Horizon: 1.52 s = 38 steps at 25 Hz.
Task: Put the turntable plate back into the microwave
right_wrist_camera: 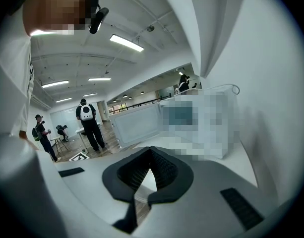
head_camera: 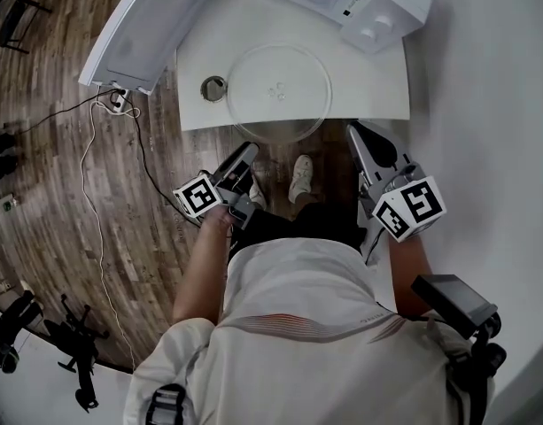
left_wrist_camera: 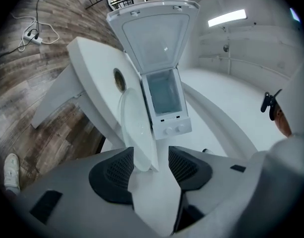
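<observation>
- Glass plate (head_camera: 280,91), head view: I see it flat on the white counter (head_camera: 377,78), its near rim hanging over the front edge. It is outside the microwave (head_camera: 377,7), whose door (head_camera: 147,25) is swung wide open to the left. A small round ring (head_camera: 213,88) sits just beside the plate.
- In the same view, my left claw (head_camera: 243,156) points at the plate's near rim. My right claw (head_camera: 358,138) is off to the plate's right, below the counter edge.
- Left gripper view: the left claw (left_wrist_camera: 151,152) has its jaws apart. The plate (left_wrist_camera: 137,128) shows edge-on, its rim between them close to the left pad. I cannot tell whether it touches.
- Right gripper view: the right claw (right_wrist_camera: 151,151) has its jaws together at the tips, with nothing between them. The open door (right_wrist_camera: 137,125) is ahead.
</observation>
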{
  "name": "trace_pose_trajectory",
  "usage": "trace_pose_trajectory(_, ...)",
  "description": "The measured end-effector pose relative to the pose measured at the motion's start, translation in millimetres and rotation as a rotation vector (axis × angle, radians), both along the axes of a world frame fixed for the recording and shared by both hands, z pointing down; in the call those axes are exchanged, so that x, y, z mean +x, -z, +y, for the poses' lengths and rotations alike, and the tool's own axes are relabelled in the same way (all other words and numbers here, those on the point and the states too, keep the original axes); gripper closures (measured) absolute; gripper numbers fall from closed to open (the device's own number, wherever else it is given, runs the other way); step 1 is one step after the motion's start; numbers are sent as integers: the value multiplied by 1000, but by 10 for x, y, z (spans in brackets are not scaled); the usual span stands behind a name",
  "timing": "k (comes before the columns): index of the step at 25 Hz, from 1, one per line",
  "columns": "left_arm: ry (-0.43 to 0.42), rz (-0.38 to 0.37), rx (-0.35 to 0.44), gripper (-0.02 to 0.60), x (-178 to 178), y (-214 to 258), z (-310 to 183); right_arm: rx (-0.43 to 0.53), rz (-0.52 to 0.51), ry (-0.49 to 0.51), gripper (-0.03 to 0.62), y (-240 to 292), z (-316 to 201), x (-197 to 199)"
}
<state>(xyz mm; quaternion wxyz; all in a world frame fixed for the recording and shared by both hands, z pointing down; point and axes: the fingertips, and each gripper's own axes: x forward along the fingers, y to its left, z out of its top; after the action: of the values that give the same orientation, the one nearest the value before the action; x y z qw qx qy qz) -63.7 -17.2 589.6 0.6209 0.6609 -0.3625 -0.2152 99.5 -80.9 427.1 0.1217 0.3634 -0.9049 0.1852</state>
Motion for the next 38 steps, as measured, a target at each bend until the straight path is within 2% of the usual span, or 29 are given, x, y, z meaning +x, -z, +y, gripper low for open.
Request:
trace_pose_trajectory(5,-35,60,-49,300,269,-371,-26,-29,12,12,589,-233,-47,72)
trace_pose_trajectory(9,-21,137,-62,264,360,-495,-125,-55,26,19,589,-357,-70,66)
trace_pose_trajectory(16,-44,242,-16,262,531,-458,-274,-80,42,19,589,-454,-4,62)
trace_pose_trajectory(22,-68,294,-27,268,592,-493,-397,-94,46,19,589,-503,-4,62)
trace_pose_trajectory(27,-72,318,-36,329,651,-468,-478,-103,44,13,589,-529,-10,73)
trace_pose_trajectory(33,-55,316,-72,483,660,-505,-523,-109,42,17,589,-544,-11,52)
trace_pose_trajectory(38,27,324,-66,494,635,-501,-568,-117,41,21,589,-571,-13,52)
